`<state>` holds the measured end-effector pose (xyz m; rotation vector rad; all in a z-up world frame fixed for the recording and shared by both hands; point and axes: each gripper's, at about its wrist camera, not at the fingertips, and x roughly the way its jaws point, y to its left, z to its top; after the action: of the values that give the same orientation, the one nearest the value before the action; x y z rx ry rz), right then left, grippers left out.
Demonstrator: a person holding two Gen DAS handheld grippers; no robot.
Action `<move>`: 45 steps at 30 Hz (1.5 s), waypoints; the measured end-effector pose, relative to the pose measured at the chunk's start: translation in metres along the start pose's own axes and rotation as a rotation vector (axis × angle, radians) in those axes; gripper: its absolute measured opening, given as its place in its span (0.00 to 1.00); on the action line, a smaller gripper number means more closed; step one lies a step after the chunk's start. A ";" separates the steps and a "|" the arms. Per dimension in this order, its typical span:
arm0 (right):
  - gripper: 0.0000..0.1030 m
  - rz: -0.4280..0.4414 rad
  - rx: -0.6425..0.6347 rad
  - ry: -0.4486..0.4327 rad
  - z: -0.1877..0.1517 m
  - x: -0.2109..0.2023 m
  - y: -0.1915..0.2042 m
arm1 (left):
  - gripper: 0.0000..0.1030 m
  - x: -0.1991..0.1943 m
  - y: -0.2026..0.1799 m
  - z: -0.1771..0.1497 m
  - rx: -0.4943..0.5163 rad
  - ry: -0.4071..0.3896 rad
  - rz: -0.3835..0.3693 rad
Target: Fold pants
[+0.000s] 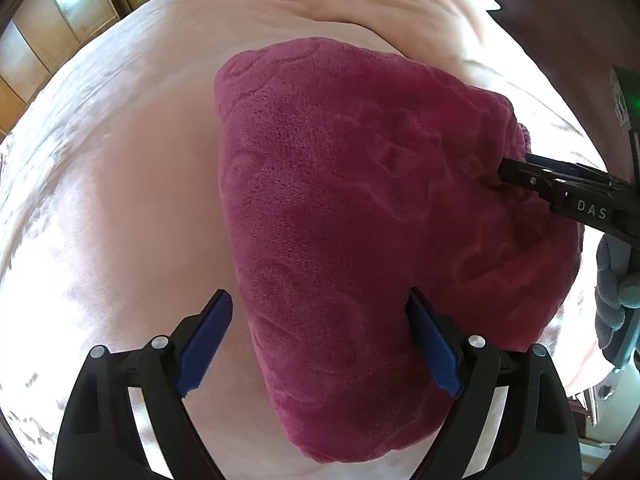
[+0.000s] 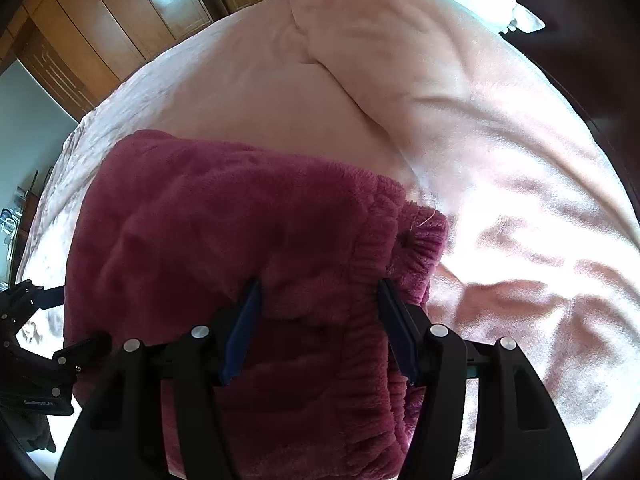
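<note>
Dark red fleece pants lie folded in a thick bundle on the pink bed. My left gripper hovers open over their near left edge, with one finger above the sheet, the other above the fleece and nothing gripped. My right gripper reaches in from the right, its tips against the fabric by the gathered waistband. In the right wrist view the right gripper stands open astride the fleece next to the waistband, the pants spreading away to the left. The left gripper shows at the left border.
A rumpled pale pink duvet and a white pillow lie across the far side of the bed. Wooden wardrobes stand beyond the bed. A grey-gloved hand holds the right gripper.
</note>
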<state>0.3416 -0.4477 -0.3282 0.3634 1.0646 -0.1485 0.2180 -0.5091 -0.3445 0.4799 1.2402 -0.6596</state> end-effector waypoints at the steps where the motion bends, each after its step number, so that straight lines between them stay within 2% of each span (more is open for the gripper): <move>1: 0.59 -0.002 0.000 -0.001 -0.001 0.000 0.000 | 0.85 -0.001 0.000 0.000 0.001 -0.001 0.002; 7: 0.59 -0.011 0.009 -0.062 -0.007 -0.032 0.009 | 0.83 -0.011 -0.001 0.000 0.001 -0.009 0.021; 14: 0.60 -0.065 -0.001 -0.157 -0.044 -0.090 0.028 | 0.83 -0.042 -0.013 0.000 0.052 -0.066 0.024; 17: 0.76 -0.087 0.017 -0.187 -0.064 -0.109 0.032 | 0.84 -0.058 -0.019 -0.001 0.084 -0.097 0.026; 20: 0.79 -0.108 0.044 -0.217 -0.084 -0.131 0.035 | 0.88 -0.074 -0.024 -0.004 0.106 -0.129 0.031; 24: 0.84 -0.122 0.070 -0.236 -0.102 -0.155 0.045 | 0.95 -0.099 -0.030 -0.011 0.124 -0.188 -0.007; 27: 0.92 -0.138 0.067 -0.261 -0.114 -0.171 0.055 | 0.95 -0.113 -0.034 -0.017 0.138 -0.221 -0.023; 33: 0.94 -0.191 0.033 -0.291 -0.129 -0.197 0.079 | 0.95 -0.154 -0.038 -0.032 0.151 -0.325 -0.016; 38: 0.96 -0.202 0.026 -0.326 -0.132 -0.217 0.091 | 0.95 -0.190 -0.035 -0.042 0.117 -0.406 0.024; 42: 0.96 -0.207 -0.001 -0.358 -0.133 -0.232 0.103 | 0.95 -0.208 -0.031 -0.043 0.058 -0.419 0.147; 45: 0.97 -0.202 -0.017 -0.372 -0.133 -0.239 0.109 | 0.95 -0.219 -0.031 -0.045 0.061 -0.439 0.219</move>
<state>0.1486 -0.3109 -0.1526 0.2011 0.7319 -0.3720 0.1252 -0.4594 -0.1447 0.4823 0.7434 -0.5777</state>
